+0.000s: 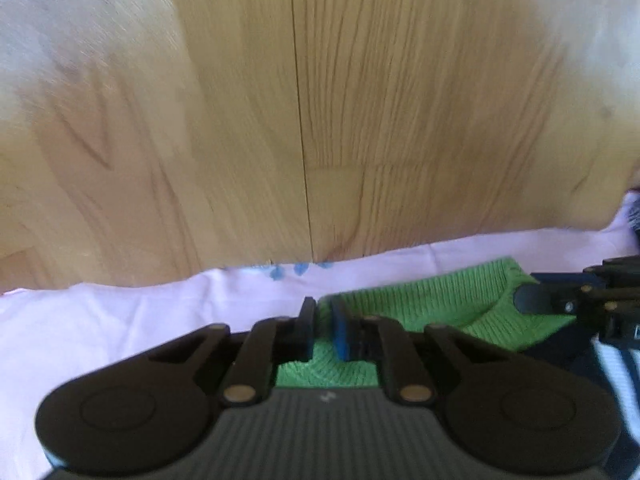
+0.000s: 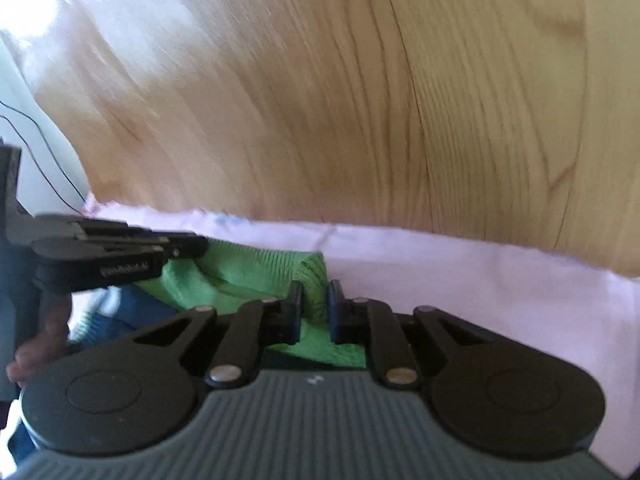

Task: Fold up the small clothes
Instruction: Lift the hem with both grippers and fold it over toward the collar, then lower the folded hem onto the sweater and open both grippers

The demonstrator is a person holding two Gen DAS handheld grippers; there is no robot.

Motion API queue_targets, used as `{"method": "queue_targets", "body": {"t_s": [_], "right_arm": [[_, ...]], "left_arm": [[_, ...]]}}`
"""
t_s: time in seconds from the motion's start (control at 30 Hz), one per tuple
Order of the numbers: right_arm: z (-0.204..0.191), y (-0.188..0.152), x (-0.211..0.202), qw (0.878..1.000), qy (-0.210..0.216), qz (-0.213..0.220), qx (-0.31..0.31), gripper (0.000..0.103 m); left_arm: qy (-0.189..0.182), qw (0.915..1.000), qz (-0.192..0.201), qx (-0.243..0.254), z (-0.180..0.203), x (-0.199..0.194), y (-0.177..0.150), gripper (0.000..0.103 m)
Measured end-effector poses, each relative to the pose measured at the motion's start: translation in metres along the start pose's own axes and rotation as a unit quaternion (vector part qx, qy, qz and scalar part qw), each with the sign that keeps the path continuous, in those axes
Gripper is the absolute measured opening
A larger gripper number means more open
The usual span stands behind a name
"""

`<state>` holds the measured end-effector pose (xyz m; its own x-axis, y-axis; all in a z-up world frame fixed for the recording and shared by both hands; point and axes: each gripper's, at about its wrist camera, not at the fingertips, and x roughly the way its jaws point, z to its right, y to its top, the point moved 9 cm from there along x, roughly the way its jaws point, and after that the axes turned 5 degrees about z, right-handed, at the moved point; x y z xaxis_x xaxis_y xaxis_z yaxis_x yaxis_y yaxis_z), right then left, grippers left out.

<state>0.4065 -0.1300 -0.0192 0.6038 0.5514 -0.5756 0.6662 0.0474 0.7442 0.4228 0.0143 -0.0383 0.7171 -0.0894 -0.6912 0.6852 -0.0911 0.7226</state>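
Pinching green knit garment – left gripper, right gripper both clamped; garment's lower part hidden.

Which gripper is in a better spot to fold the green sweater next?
Neither alone: the left gripper and right gripper each pinch an edge of the green sweater, so both would likely fold together.

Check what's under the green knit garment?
The green knit garment lies on a pale pink cloth, which rests on the wooden floor. A dark blue and white striped piece adjoins the green part. What lies directly beneath it is covered.
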Motion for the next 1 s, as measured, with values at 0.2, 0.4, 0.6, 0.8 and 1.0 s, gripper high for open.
{"method": "queue_targets", "body": {"t_s": [0.2, 0.4, 0.6, 0.8, 1.0], "right_arm": [[-0.052, 0.003, -0.086, 0.997, 0.025, 0.060, -0.042, 0.015], [-0.118, -0.047, -0.186, 0.987, 0.064, 0.104, -0.107, 0.015], [-0.160, -0.144, -0.247, 0.980, 0.080, 0.098, -0.155, 0.015], [-0.156, -0.215, -0.239, 0.989, 0.047, 0.069, -0.121, 0.015], [-0.141, -0.235, -0.230, 0.997, 0.042, 0.052, -0.042, 0.024]], "left_arm": [[-0.022, 0.9955, 0.093, 0.002, 0.005, -0.114, -0.009, 0.009], [-0.042, 0.9869, 0.155, 0.012, 0.011, -0.221, -0.077, 0.009], [-0.062, 0.9859, 0.156, -0.002, 0.015, -0.270, -0.170, 0.009], [-0.070, 0.9921, 0.100, -0.032, 0.016, -0.251, -0.235, 0.011], [-0.078, 0.9900, 0.114, -0.026, 0.010, -0.268, -0.241, 0.027]]}}
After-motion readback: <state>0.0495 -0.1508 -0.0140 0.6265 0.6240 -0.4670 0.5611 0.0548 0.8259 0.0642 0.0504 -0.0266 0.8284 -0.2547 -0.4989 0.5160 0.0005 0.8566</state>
